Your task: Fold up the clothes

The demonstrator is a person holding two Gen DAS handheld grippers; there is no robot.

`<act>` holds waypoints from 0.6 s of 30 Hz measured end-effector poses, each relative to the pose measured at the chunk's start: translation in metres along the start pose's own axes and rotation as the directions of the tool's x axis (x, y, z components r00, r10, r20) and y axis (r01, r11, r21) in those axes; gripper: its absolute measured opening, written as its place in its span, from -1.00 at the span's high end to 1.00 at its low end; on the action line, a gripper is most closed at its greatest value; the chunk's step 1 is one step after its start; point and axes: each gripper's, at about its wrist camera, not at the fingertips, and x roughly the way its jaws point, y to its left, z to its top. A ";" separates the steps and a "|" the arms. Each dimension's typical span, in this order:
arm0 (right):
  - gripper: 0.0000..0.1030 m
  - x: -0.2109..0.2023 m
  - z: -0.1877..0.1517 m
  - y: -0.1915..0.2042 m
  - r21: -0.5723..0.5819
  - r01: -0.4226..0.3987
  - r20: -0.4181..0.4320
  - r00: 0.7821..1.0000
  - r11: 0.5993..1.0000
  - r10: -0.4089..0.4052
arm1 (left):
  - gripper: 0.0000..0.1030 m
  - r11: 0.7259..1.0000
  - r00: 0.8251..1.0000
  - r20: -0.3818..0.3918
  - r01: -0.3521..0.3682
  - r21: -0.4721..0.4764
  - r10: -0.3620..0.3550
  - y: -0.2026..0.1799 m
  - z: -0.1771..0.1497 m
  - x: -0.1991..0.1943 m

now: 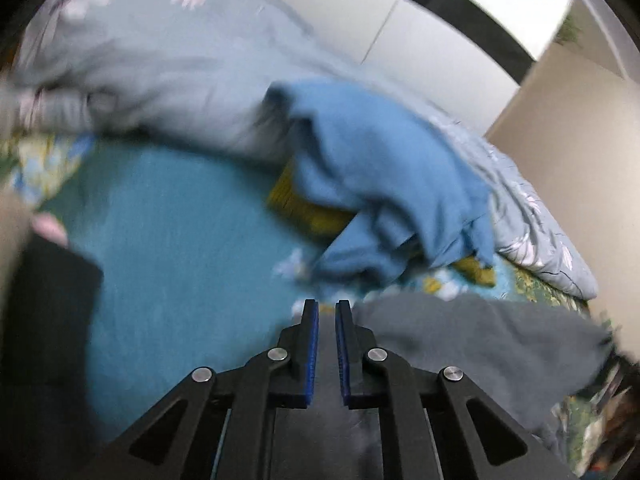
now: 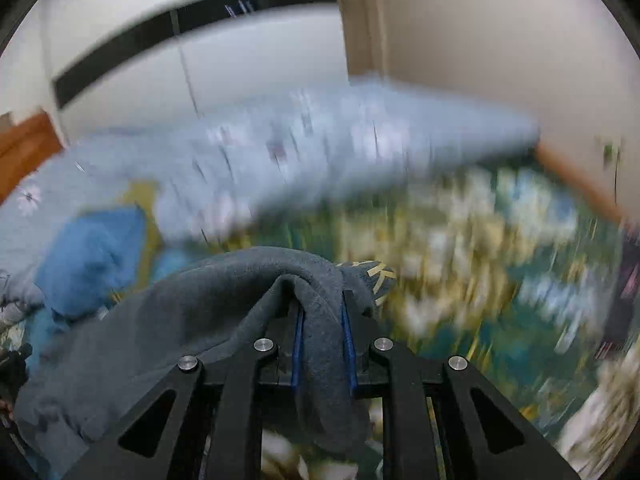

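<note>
The right gripper (image 2: 322, 312) had its jaws clamped on a thick bunch of a dark grey garment (image 2: 168, 320), which hung off it toward the left and trailed down below the jaws. In the left wrist view the left gripper (image 1: 327, 308) stood with its jaws nearly together, only a narrow slit between the blue pads; grey cloth (image 1: 480, 344) lay just to its right, but whether any of it sat in that slit could not be told. Both views were smeared, so the grippers seemed to be in motion above the bed (image 1: 180, 240) with its teal flowered sheet. A crumpled blue garment (image 1: 380, 176) lay on the far side over something mustard yellow (image 1: 304, 204), against a pale quilt (image 1: 168, 80). The step looked like carrying or spreading the grey garment; next it would need laying flat on the bare sheet, with a second corner held.
</note>
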 end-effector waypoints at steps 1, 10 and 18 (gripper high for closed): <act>0.66 0.012 -0.009 -0.005 0.006 0.014 -0.033 0.999 1.000 -0.014 | 0.80 1.000 1.000 -0.007 0.000 -0.002 0.000 0.001 -0.003 -0.002; 0.22 -0.002 -0.027 -0.014 -0.043 0.009 -0.039 0.999 0.999 -0.010 | 0.03 1.000 0.999 -0.033 -0.004 -0.024 0.003 0.005 -0.037 -0.033; -0.02 -0.051 -0.091 0.051 -0.157 -0.268 -0.111 0.961 0.951 0.253 | -0.28 0.997 1.000 -0.001 -0.021 -0.081 0.021 0.009 -0.090 -0.074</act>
